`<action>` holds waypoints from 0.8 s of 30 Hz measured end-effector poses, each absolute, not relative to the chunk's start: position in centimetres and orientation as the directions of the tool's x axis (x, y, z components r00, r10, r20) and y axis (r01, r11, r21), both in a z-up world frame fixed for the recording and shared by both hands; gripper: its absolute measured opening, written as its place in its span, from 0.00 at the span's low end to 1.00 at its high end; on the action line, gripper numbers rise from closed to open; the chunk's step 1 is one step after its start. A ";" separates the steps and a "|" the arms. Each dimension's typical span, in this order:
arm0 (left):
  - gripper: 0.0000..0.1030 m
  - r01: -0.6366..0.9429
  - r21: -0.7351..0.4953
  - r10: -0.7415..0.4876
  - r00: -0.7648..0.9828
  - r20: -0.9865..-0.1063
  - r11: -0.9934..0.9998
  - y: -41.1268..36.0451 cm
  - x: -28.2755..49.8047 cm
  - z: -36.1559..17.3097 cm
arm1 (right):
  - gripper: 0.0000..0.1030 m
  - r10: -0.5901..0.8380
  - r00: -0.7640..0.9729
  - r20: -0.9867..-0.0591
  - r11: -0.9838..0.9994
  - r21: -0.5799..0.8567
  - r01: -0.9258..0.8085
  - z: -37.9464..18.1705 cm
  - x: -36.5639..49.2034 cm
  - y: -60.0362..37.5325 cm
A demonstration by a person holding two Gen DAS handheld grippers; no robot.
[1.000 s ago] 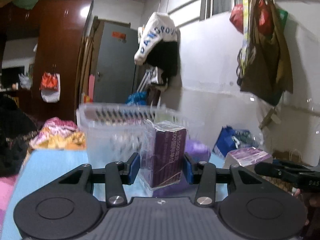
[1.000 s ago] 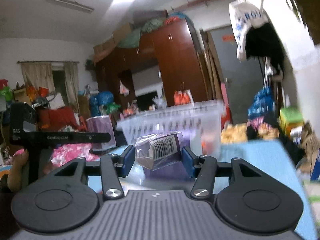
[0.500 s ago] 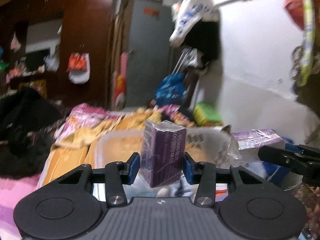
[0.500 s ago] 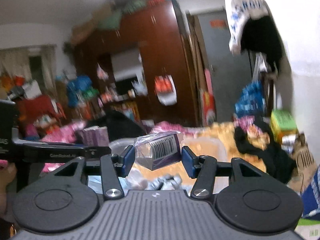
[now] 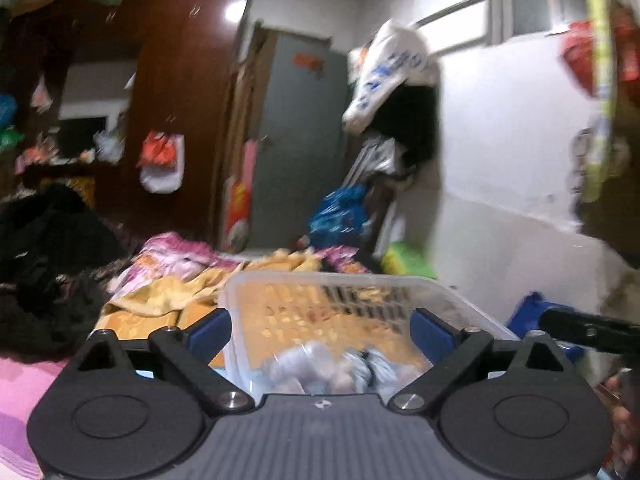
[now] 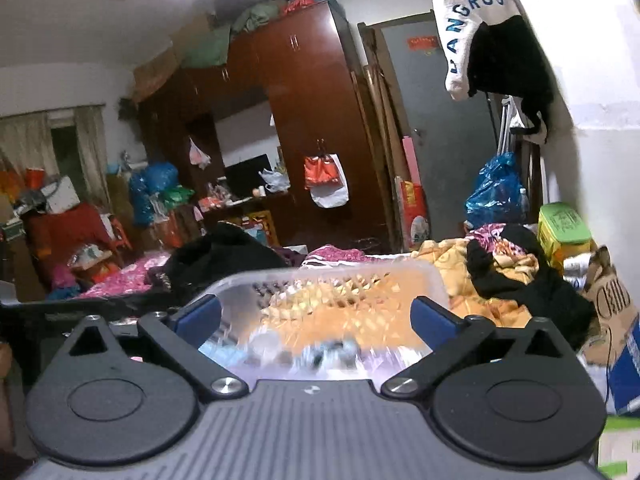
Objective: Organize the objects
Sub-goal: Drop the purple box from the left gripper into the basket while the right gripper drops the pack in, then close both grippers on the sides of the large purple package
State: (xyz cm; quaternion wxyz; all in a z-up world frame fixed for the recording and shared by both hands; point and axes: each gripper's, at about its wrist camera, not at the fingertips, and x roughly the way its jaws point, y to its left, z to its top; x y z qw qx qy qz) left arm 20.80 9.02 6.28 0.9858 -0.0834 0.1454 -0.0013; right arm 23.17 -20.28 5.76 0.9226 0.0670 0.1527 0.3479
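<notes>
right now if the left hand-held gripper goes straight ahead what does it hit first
Most likely the far slotted wall of the clear plastic basket: the open left hand-held gripper points over the blurred wrapped items inside it. Depth is hard to judge here.

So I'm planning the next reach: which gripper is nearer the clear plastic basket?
I cannot tell: the left gripper and right gripper are both open just above the clear plastic basket, each framing its near rim.

Ahead of both tongs sits a basket (image 5: 340, 280) of cloudy, translucent plastic with slotted walls. The left tongs (image 5: 320, 330) are matt black plastic with smooth blue pads and bright metal screws. Beyond the right tongs (image 6: 316, 316), the wardrobe (image 6: 316, 120) is glossy reddish wood and the blanket (image 6: 460, 264) is soft, crumpled cloth.
</notes>
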 end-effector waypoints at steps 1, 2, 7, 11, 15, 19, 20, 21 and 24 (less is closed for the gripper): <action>0.94 0.003 -0.173 -0.052 0.960 -0.275 0.985 8.9 19.5 5.5 | 1.00 0.671 0.706 -0.227 0.741 0.237 -0.628 4.7 22.2 -21.4; 0.94 0.031 -0.179 -0.080 0.959 -0.273 0.983 8.8 18.1 4.4 | 1.00 0.679 0.700 -0.223 0.734 0.245 -0.634 3.6 21.6 -22.3; 0.94 0.097 -0.166 -0.147 0.935 -0.322 0.981 8.2 15.7 -0.4 | 1.00 0.705 0.654 -0.276 0.710 0.280 -0.647 -1.6 19.7 -25.3; 0.94 0.115 -0.166 -0.168 0.922 -0.349 0.979 7.7 16.8 -1.5 | 1.00 0.690 0.662 -0.294 0.723 0.243 -0.646 -2.4 19.5 -25.0; 0.94 0.151 -0.149 -0.195 0.916 -0.350 0.977 6.5 17.1 -2.0 | 1.00 0.681 0.670 -0.296 0.731 0.222 -0.645 -2.2 19.8 -23.4; 0.94 0.164 -0.123 -0.198 0.912 -0.358 0.979 5.2 17.8 -2.4 | 1.00 0.637 0.710 -0.299 0.765 0.136 -0.629 -2.5 19.6 -21.8; 0.94 0.165 -0.125 -0.200 0.912 -0.359 0.978 5.0 18.1 -2.4 | 0.99 0.630 0.715 -0.304 0.769 0.114 -0.629 -2.4 19.8 -21.4; 0.94 0.165 -0.128 -0.201 0.911 -0.359 0.978 4.8 18.2 -2.5 | 0.98 0.631 0.712 -0.308 0.766 0.107 -0.634 -2.5 20.0 -21.2; 0.94 0.162 -0.129 -0.198 0.913 -0.356 0.978 4.5 18.9 -2.8 | 0.91 0.671 0.673 -0.312 0.735 0.159 -0.659 -2.4 20.8 -21.2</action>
